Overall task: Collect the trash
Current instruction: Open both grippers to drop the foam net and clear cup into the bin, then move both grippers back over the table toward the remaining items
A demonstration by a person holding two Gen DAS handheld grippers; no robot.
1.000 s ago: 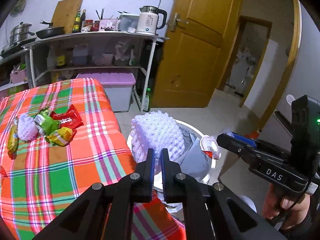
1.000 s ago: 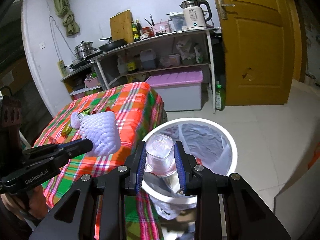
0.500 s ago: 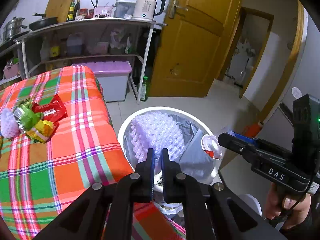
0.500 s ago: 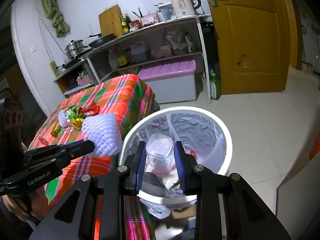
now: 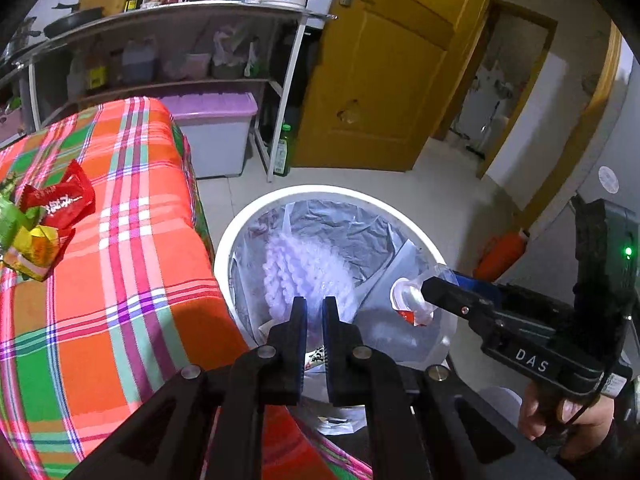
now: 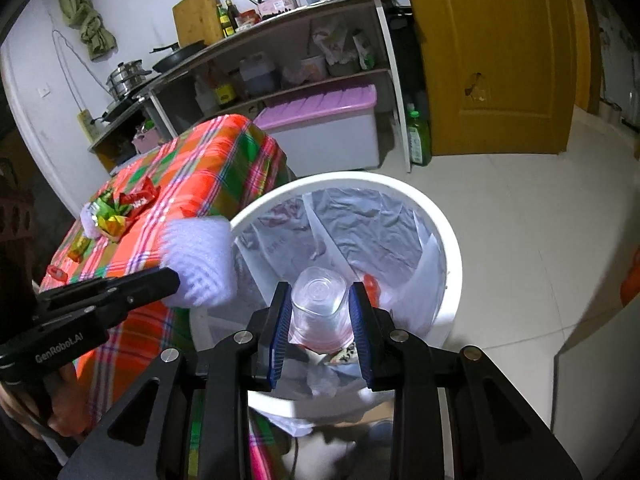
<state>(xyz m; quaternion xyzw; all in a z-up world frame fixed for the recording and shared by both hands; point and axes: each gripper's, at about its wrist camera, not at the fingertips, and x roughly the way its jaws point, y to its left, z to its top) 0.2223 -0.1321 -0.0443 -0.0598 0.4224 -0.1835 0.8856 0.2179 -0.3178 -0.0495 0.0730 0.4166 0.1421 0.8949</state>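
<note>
My left gripper (image 5: 314, 306) is shut on a white foam fruit net (image 5: 304, 270) and holds it over the mouth of the white trash bin (image 5: 280, 204), which is lined with a clear bag. The net also shows in the right wrist view (image 6: 200, 260), blurred, at the bin's left rim. My right gripper (image 6: 320, 300) is shut on a clear plastic cup (image 6: 318, 308) held over the bin (image 6: 448, 240); the cup (image 5: 412, 300) shows in the left wrist view too. Snack wrappers (image 5: 44, 216) lie on the plaid tablecloth (image 5: 120, 280).
The bin stands on the floor against the table's right edge. A shelf (image 5: 180, 12) with kitchenware and a purple-lidded box (image 5: 216, 136) stand behind the table. A yellow door (image 5: 380, 80) is at the back right. A second foam net (image 6: 89, 224) lies among the wrappers.
Both grippers have moved forward and down over the bin. The foam net has dropped lower into the bin's mouth and is blurred. The cup stays gripped.
</note>
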